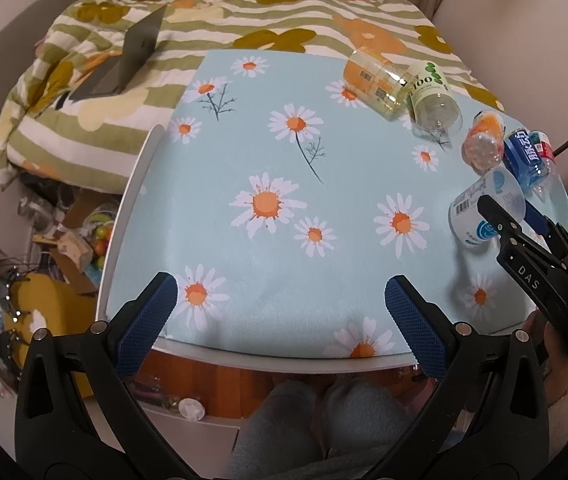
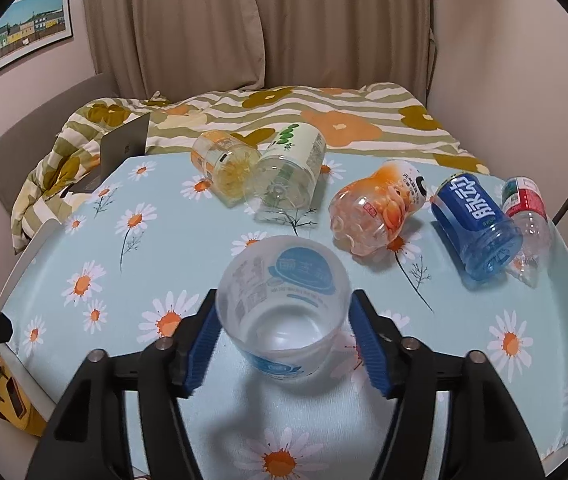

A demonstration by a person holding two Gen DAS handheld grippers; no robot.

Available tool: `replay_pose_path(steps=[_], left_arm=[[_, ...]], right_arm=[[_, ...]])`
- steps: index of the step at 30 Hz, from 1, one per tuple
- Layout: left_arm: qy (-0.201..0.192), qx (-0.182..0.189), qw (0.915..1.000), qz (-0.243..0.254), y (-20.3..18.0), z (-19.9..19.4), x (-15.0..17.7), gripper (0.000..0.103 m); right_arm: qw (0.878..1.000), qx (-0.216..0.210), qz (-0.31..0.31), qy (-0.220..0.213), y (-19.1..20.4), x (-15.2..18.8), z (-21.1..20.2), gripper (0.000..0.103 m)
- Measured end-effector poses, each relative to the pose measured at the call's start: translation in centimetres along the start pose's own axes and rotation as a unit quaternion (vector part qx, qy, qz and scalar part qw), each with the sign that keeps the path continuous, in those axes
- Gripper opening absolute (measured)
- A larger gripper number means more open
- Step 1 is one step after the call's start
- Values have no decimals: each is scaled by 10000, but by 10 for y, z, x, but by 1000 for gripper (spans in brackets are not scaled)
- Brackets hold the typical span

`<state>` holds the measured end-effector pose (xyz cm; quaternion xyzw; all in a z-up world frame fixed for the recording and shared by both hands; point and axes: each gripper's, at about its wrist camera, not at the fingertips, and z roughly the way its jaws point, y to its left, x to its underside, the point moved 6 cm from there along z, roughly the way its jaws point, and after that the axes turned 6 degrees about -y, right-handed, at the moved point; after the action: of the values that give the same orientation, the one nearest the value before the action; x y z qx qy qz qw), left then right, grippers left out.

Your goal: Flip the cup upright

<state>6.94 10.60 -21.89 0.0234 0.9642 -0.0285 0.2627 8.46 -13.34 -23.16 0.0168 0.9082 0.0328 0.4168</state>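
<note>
Translucent plastic, printed in blue, made up the cup [image 2: 284,308], which sat between the blue pads [image 2: 370,350] of the right hand-held gripper [image 2: 284,344]. Both pads pressed its sides, so the grasp was closed on it. From the right wrist view the cup's open mouth faced the camera and its base pointed away toward the bottles, so it was tilted rather than upright, near the front right of the daisy-print surface [image 2: 84,240]. The left hand-held gripper [image 1: 280,304] was spread wide and held nothing, poised over the near edge of that surface. Beyond the cup lay a row of bottles on their sides: an orange-labelled bottle [image 2: 220,160] touching a green-labelled bottle [image 2: 290,168], then an orange bottle [image 2: 380,208], a blue bottle [image 2: 476,224] and a red-labelled bottle [image 2: 524,204]. A laptop [image 2: 124,144] rested on the bed [image 2: 344,120] behind.
</note>
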Motion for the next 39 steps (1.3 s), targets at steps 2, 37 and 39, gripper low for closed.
replay_pose_path(steps=[2, 37, 39], left_arm=[[-51, -18, 10000, -4, -1, -4, 1, 103], [-1850, -39, 9810, 584, -103, -157, -42, 103], [-1863, -22, 9808, 570, -103, -156, -42, 103]], right_arm=[[9999, -66, 76, -103, -2, -1, -4, 89], [9977, 579, 339, -17, -82, -73, -181, 103], [9975, 631, 320, -61, -84, -73, -183, 103]])
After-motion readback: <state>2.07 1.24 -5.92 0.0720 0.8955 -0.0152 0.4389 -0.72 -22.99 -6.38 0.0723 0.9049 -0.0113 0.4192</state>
